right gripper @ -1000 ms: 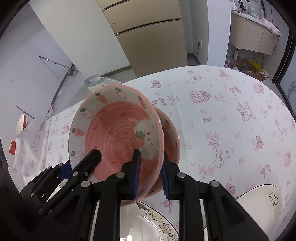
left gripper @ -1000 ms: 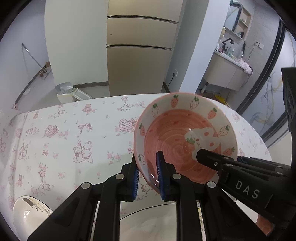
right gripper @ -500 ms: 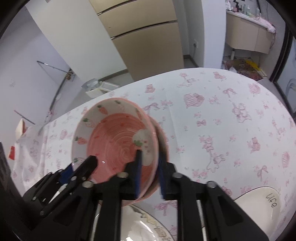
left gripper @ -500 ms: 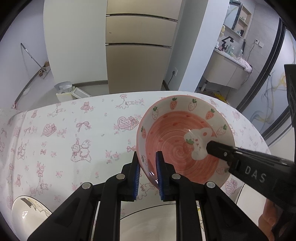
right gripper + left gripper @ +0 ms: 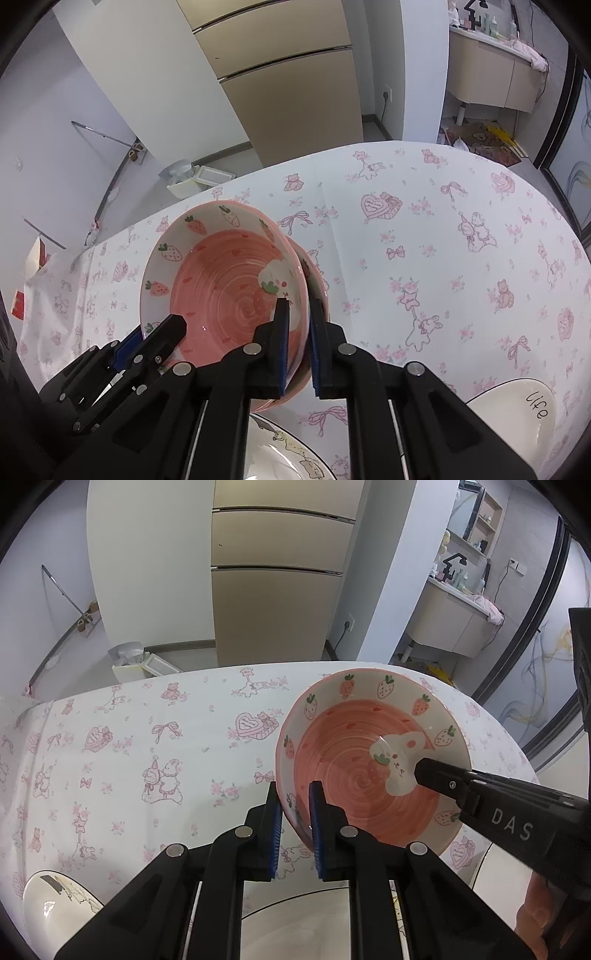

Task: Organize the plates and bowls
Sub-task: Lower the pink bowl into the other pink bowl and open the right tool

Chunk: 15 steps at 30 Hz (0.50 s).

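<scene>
A pink strawberry bowl (image 5: pixel 354 775) is tilted toward me over the patterned tablecloth (image 5: pixel 147 746). My left gripper (image 5: pixel 293 794) is shut on its near left rim, one pad inside and one outside. In the right wrist view the same bowl (image 5: pixel 221 291) sits nested in a second pink bowl (image 5: pixel 318 280), of which only the right edge shows. My right gripper (image 5: pixel 298 306) is shut across both rims on the right side. The right gripper's finger (image 5: pixel 436 775) reaches into the bowl from the right. The left gripper's fingers (image 5: pixel 170 328) show at the bowl's lower left.
A white plate with a cartoon print (image 5: pixel 314 923) (image 5: pixel 288 454) lies just below the grippers. Another white dish (image 5: pixel 55 904) sits at the near left, and a white dish lettered "life" (image 5: pixel 517 406) at the near right. The table's far edge (image 5: pixel 332 151) faces a fridge and floor.
The right gripper's jaws have shut on the bowls' right rims. The two bowls now sit nested more tightly, with less of the lower one showing. The left grip is unchanged.
</scene>
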### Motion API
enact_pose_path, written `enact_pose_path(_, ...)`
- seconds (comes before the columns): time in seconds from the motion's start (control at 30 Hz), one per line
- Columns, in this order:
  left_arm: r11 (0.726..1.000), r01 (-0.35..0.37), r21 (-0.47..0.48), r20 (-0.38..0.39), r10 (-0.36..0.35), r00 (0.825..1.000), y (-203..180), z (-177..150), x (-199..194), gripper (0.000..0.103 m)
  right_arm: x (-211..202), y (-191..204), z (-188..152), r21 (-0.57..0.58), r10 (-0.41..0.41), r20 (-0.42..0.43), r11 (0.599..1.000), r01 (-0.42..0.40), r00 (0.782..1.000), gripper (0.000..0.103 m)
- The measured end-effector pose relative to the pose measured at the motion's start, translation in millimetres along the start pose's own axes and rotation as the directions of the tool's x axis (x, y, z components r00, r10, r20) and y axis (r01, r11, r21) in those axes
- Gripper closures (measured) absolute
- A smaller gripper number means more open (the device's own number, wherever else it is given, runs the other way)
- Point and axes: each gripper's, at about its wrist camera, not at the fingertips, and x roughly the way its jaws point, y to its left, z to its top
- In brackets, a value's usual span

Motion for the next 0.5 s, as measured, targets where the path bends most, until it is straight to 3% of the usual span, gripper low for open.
enact_pose_path(0.23,1.000,0.005,-0.007,-0.003,-0.005,1.000,0.4,0.2,0.4,0.088,-4.4,16.3,-4.8,-0.089,-0.082,0.026,0.992,0.084,0.996,0.091)
enact_pose_path(0.5,1.000,0.013,-0.018,-0.005,-0.013,1.000,1.7,0.4,0.0,0.088,-7.4,19.4,-5.8,-0.120,-0.106,0.041,0.987,0.110,0.994,0.091)
